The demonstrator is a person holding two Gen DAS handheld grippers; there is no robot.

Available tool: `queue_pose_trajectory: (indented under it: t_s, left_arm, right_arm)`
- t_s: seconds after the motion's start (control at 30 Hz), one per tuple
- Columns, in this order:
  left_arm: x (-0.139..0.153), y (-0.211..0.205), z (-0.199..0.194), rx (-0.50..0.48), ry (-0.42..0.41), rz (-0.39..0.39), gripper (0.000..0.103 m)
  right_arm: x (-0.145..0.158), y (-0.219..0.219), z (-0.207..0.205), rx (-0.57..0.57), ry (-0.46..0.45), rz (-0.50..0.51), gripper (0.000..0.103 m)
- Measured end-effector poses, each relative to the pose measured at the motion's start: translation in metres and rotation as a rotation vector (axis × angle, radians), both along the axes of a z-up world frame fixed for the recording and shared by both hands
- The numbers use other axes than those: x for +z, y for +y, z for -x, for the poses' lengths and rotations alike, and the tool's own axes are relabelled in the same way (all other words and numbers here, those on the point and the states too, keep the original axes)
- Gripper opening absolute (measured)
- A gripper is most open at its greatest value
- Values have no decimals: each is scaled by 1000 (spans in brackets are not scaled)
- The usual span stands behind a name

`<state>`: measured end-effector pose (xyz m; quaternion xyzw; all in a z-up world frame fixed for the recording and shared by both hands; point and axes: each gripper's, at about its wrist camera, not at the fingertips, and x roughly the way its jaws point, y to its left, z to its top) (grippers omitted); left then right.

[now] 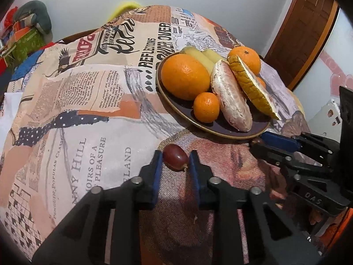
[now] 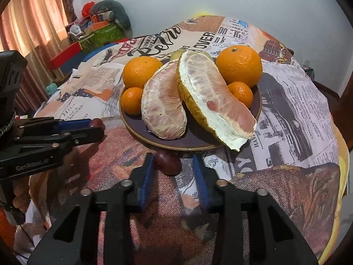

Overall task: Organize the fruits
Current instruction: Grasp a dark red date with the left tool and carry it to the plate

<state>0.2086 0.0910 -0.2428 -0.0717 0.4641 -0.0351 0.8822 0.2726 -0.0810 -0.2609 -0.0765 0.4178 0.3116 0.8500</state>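
On the newsprint-patterned cloth (image 1: 88, 101), a dark plate (image 2: 192, 142) holds two pomelo wedges (image 2: 211, 97), two large oranges (image 1: 184, 76), two small mandarins (image 1: 206, 107) and pale yellow-green fruit at the back (image 1: 199, 57). Just in front of the plate's near rim, the left gripper (image 1: 175, 162) is closed on a red grape (image 1: 175, 159), its blue pads pressing either side. The right gripper (image 2: 173, 165) likewise pinches a darker grape (image 2: 167, 162) lying on the cloth just below the rim.
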Motion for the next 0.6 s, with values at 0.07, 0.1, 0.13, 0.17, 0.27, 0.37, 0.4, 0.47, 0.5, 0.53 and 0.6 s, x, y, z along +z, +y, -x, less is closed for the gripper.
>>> queue_pose_trajectory:
  t_s: [0.07, 0.1, 0.13, 0.17, 0.27, 0.37, 0.4, 0.47, 0.5, 0.53, 0.6]
  left_arm:
    - [1, 0, 1, -1, -2, 5, 21]
    - [2, 0, 2, -3, -2, 7, 21]
    - [2, 0, 3, -4, -3, 8, 21]
    - [3, 0, 4, -3, -4, 6, 21]
    - [8, 0, 8, -1, -11, 5, 21]
    - [13, -1, 12, -4, -21, 9, 21]
    - [15, -2, 13, -6, -26, 9, 21]
    - [19, -4, 12, -12, -34, 15, 21]
    - [21, -6, 11, -18, -38, 21, 21]
    - [22, -8, 10, -23, -40, 24, 21]
    - [24, -14, 7, -36, -47, 32, 21]
  right_arm:
    - [1, 0, 2, 4, 4, -7, 21]
    - [1, 0, 2, 3, 4, -7, 21]
    - [1, 0, 3, 0, 2, -9, 21]
    - [1, -1, 3, -3, 5, -14, 21]
    - [2, -3, 3, -9, 13, -25, 20]
    - [5, -6, 4, -16, 10, -34, 19]
    - [7, -7, 5, -19, 7, -39, 19]
    - [10, -10, 4, -25, 0, -47, 19]
    - [12, -11, 4, -27, -3, -49, 19]
    - [14, -13, 3, -32, -10, -52, 19]
    - [16, -15, 2, -41, -22, -55, 19]
